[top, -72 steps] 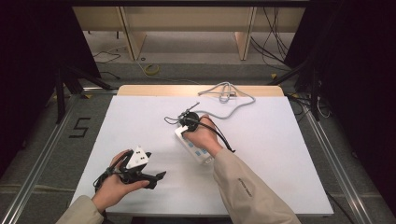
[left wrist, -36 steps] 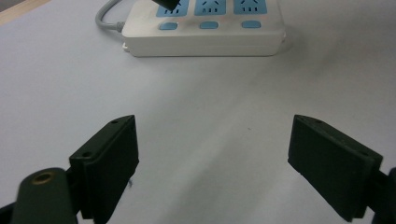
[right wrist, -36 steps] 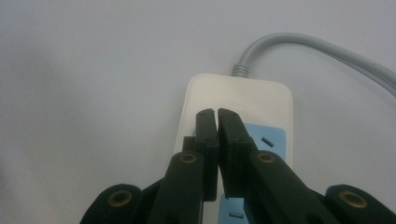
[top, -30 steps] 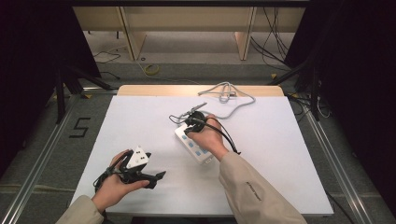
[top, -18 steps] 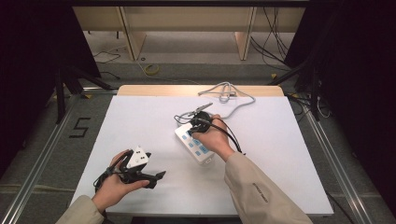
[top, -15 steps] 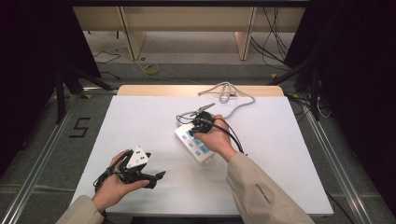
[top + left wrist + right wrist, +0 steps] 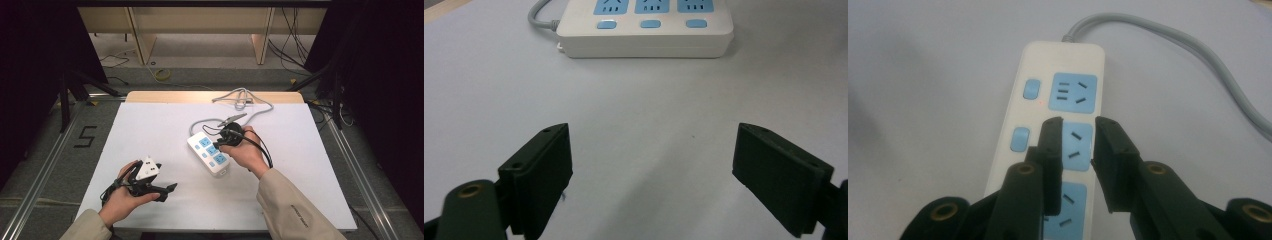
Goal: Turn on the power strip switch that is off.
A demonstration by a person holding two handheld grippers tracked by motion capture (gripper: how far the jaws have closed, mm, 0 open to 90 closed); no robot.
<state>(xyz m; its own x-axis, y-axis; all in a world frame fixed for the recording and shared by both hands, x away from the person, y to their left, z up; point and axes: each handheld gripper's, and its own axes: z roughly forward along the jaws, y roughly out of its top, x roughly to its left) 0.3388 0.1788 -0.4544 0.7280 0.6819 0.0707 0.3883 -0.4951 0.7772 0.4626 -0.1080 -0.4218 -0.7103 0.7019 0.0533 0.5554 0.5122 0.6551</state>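
Right gripper (image 7: pixel 1077 125), jaws nearly closed on nothing, hovers over the unlabelled power strip (image 7: pixel 1058 100); left gripper (image 7: pixel 651 150) gapes empty.

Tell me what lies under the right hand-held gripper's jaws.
The right hand-held gripper hovers over the white power strip, jaws nearly closed above its middle blue socket. The jaws cover part of that socket.
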